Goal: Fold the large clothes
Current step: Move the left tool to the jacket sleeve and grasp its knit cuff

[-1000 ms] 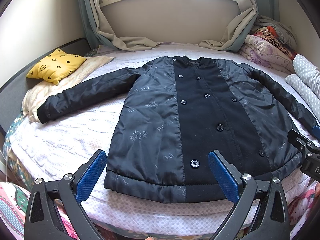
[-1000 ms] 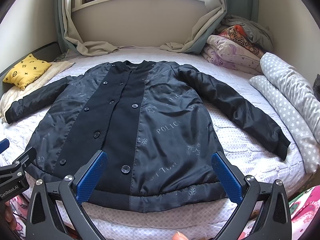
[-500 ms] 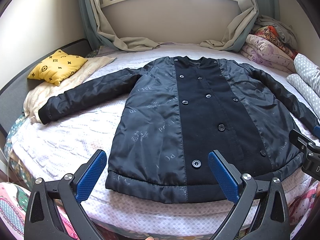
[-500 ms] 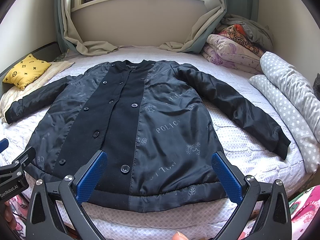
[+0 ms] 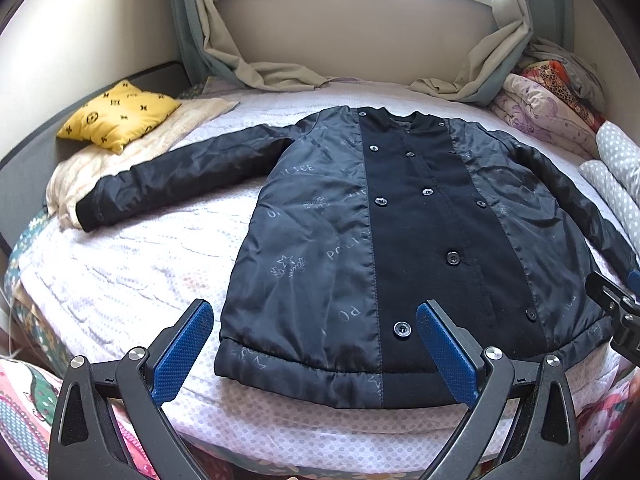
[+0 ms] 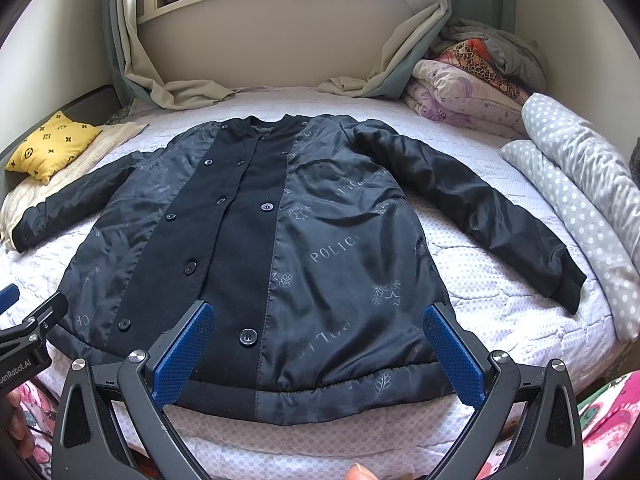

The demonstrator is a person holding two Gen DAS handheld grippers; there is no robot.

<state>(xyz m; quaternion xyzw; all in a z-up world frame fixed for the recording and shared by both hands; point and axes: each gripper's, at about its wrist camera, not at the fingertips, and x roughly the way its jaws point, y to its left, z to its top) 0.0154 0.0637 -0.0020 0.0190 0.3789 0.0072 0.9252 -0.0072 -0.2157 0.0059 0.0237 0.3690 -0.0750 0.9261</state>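
A dark navy buttoned jacket [image 5: 400, 240] [image 6: 280, 248] lies flat and face up on the bed, both sleeves spread out to the sides, its hem toward me. My left gripper [image 5: 312, 346] hovers open above the hem's left half, blue pads wide apart, nothing between them. My right gripper [image 6: 318, 354] is open too, over the hem's right half. Each gripper shows at the edge of the other's view: the right one [image 5: 616, 312] and the left one [image 6: 28, 328].
The bed's white quilted cover [image 5: 132, 272] runs to its front edge just below the hem. A yellow pillow [image 5: 120, 114] lies at the left, folded quilts [image 6: 464, 88] and spotted bedding [image 6: 580, 184] at the right, curtains [image 6: 180, 92] under the window.
Both grippers have crept slightly forward toward the hem, and the left view has tilted a little. The jacket has not moved and both grippers stay open.
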